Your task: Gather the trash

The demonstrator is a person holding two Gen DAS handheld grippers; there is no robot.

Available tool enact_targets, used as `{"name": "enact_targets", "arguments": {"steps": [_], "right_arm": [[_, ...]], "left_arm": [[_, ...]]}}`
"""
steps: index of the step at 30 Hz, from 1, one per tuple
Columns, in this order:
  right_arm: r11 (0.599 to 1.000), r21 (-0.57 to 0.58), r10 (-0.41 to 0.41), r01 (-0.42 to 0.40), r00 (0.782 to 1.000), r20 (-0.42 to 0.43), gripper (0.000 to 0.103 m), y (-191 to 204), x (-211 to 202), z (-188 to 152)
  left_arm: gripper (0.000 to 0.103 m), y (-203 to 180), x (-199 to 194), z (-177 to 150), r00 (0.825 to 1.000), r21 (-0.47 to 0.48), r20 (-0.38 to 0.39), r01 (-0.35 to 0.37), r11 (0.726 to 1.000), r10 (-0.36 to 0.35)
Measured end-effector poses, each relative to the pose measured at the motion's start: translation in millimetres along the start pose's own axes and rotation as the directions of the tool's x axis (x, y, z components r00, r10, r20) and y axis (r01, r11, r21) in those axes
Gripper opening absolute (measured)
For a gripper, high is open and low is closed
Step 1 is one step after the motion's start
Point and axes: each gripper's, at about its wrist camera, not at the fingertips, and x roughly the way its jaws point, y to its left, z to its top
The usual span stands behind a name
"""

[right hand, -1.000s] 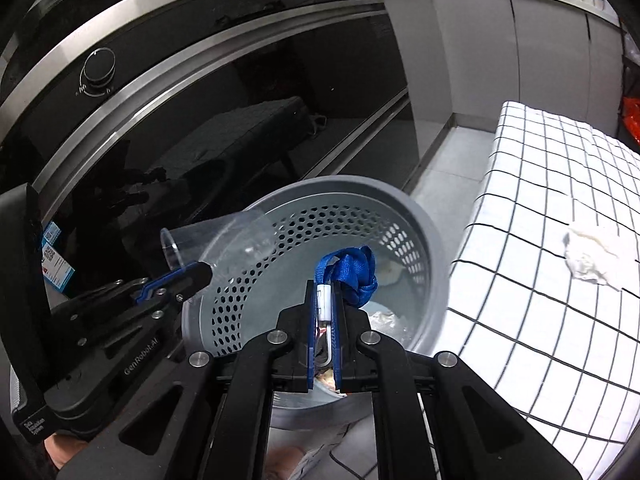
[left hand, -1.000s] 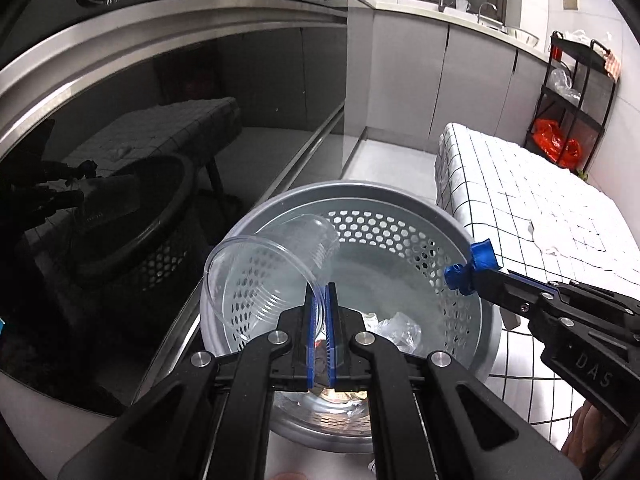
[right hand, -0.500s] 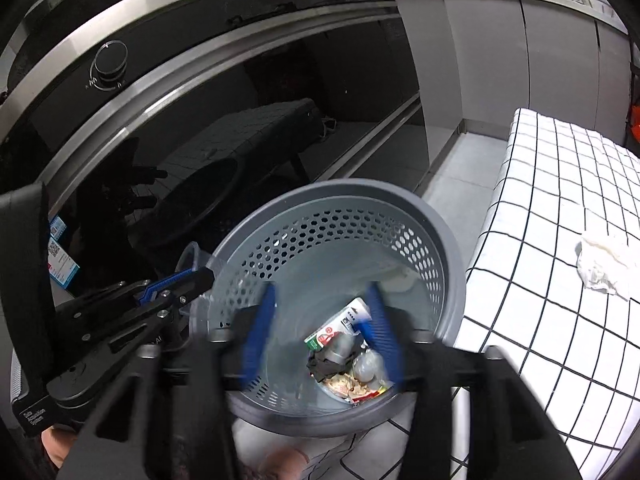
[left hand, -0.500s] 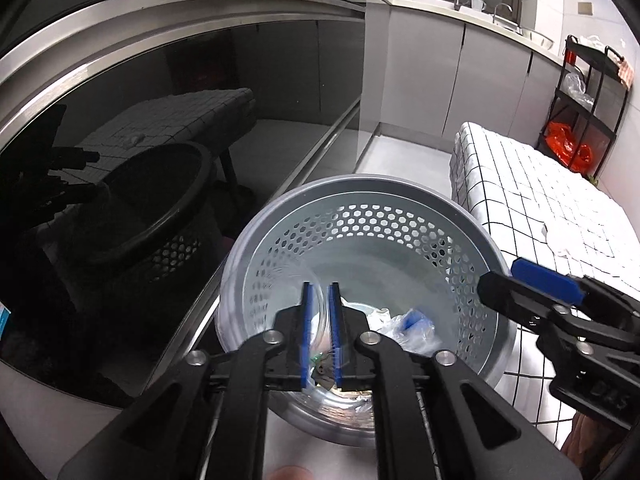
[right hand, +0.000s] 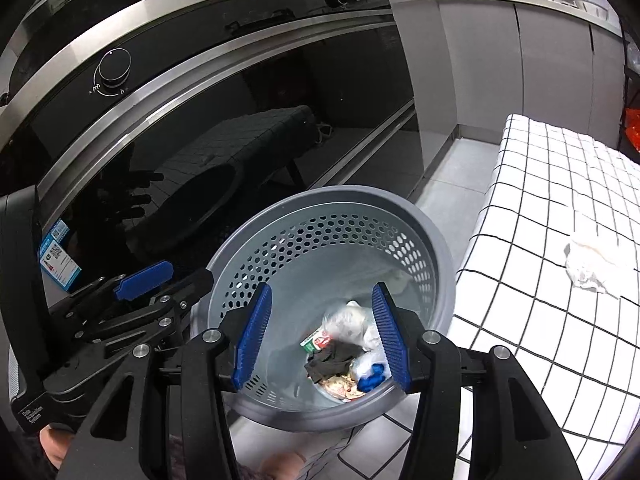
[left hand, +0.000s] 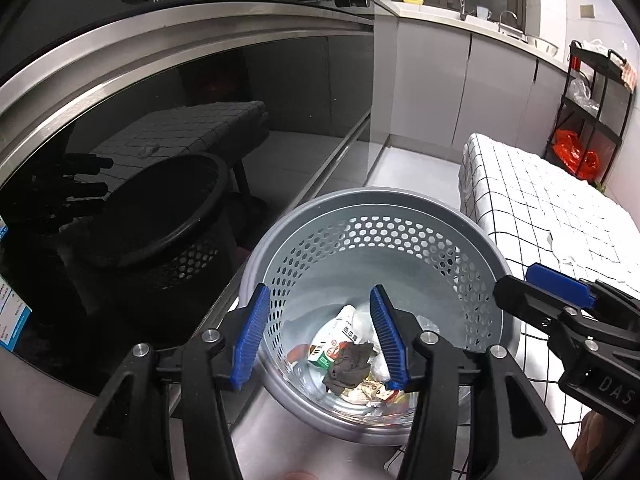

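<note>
Over the grey perforated bin, the left gripper hangs at its left rim, jaws opening with nothing between them. The right gripper hangs over the bin too, jaws half apart and empty. Trash lies at the bin's bottom; a crumpled tissue lies on the checked worktop right of it.

Both wrist views angled down, close (sharing bin)

Perforated matt plastic bin beside glossy oven glass.
</note>
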Motion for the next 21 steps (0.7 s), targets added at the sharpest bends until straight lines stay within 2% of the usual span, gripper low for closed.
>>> {"name": "enact_targets", "arguments": {"steps": [3,10,21], "right_arm": [[1.000,0.004,-0.012,0.012,1.000,-0.001,0.050,-0.7,-1.0,-0.5],[0.999,0.007,-0.039,0.039,0.999,0.000,0.053,-0.5,-1.4,-1.8],[0.997,0.010,-0.075,0.075,0.997,-0.001,0.056,3.0,-2.1,-6.5]], "left_arm": [[0.054,1.5,0.3,0.3,1.000,-0.007,0.002,-0.010,1.000,0.010],[0.066,6.4,-1.0,-0.8,1.000,-0.025,0.012,-0.023,0.999,0.024],[0.074,4.5,-2.7,-0.4,0.999,-0.021,0.023,-0.027,0.999,0.027]]}}
